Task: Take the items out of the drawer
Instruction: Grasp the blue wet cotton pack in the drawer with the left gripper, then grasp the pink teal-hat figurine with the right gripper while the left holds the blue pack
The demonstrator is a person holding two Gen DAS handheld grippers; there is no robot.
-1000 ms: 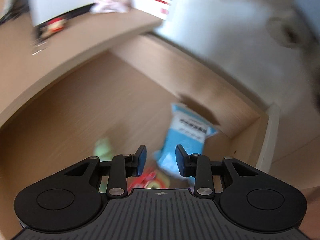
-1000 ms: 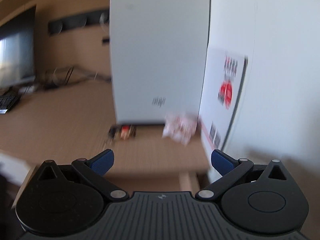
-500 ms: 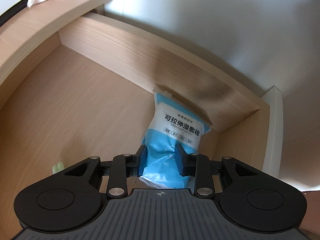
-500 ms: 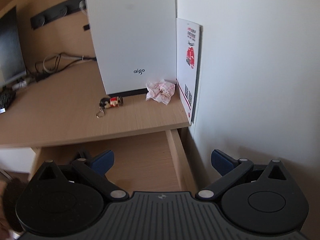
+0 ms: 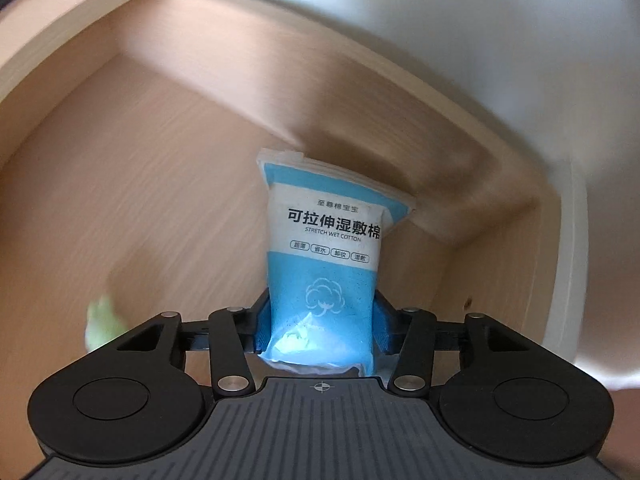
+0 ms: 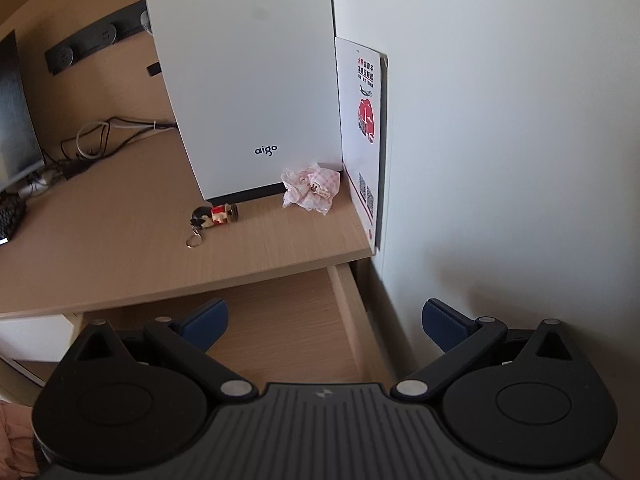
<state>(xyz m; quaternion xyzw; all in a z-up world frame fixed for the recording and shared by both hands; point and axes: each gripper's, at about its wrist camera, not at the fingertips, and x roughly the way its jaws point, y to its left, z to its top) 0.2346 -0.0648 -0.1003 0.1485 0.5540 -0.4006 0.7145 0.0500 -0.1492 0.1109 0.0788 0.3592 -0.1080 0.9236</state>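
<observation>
While the right wrist view takes in the desk top with a white aigo case, a crumpled pink wrapper and a small figurine keychain, only the left wrist view looks deep into the open drawer. There the left gripper pinches a blue cotton-pad pack above the drawer floor, a blurred green object beside it. The right gripper hangs spread wide and holds nothing.
</observation>
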